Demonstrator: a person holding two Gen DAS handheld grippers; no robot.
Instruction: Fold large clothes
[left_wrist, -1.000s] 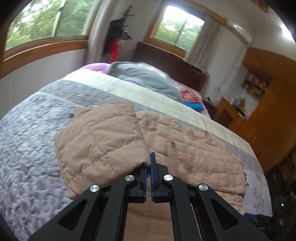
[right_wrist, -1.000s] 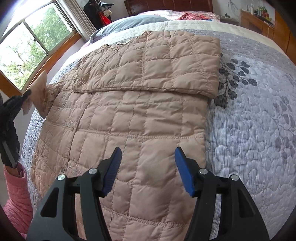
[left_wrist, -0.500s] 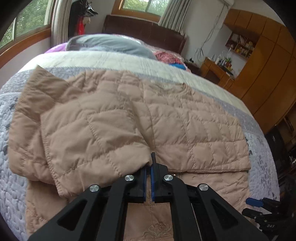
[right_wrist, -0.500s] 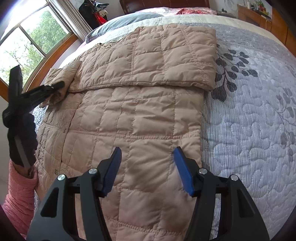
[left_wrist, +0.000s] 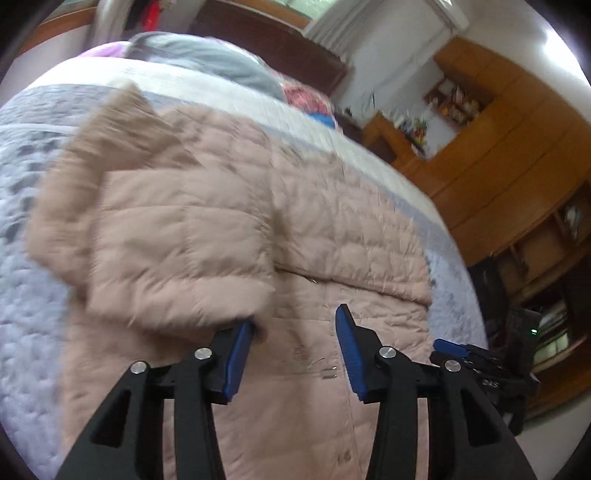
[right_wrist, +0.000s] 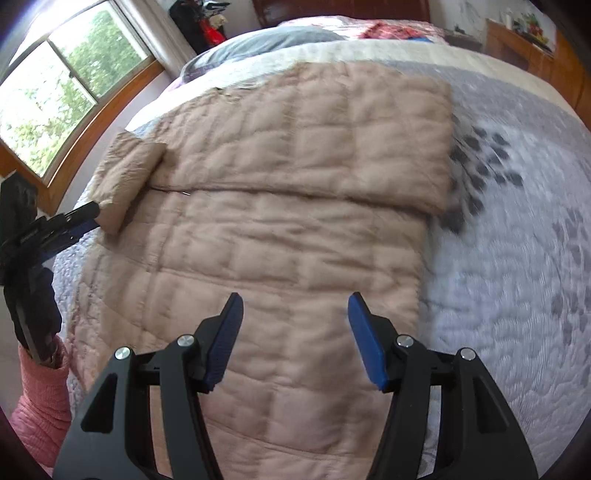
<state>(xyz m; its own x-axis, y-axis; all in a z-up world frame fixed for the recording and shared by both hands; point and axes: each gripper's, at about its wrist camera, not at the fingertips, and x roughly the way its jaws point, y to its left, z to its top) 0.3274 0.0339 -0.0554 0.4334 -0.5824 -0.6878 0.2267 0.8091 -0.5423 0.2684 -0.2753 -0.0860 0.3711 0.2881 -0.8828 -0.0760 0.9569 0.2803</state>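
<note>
A tan quilted jacket (right_wrist: 295, 229) lies flat on the bed, its right sleeve (right_wrist: 351, 133) folded across the chest. Its left sleeve (left_wrist: 173, 251) lies folded in over the body, cuff end just in front of my left gripper (left_wrist: 291, 347), which is open and empty; the left finger's pad (left_wrist: 240, 350) sits right at the cuff. From the right wrist view the left gripper (right_wrist: 79, 221) shows at the jacket's left edge next to the sleeve (right_wrist: 125, 177). My right gripper (right_wrist: 295, 332) is open and empty above the jacket's lower body.
The bed has a grey patterned quilt (right_wrist: 517, 258) with free space to the jacket's right. A grey pillow (right_wrist: 277, 40) and the headboard lie at the far end. A window (right_wrist: 55, 96) is on the left, wooden cabinets (left_wrist: 498, 147) on the right.
My left gripper carried the left sleeve inward over the jacket, then opened and let it go. The right gripper stayed open over the lower jacket, shifting slightly.
</note>
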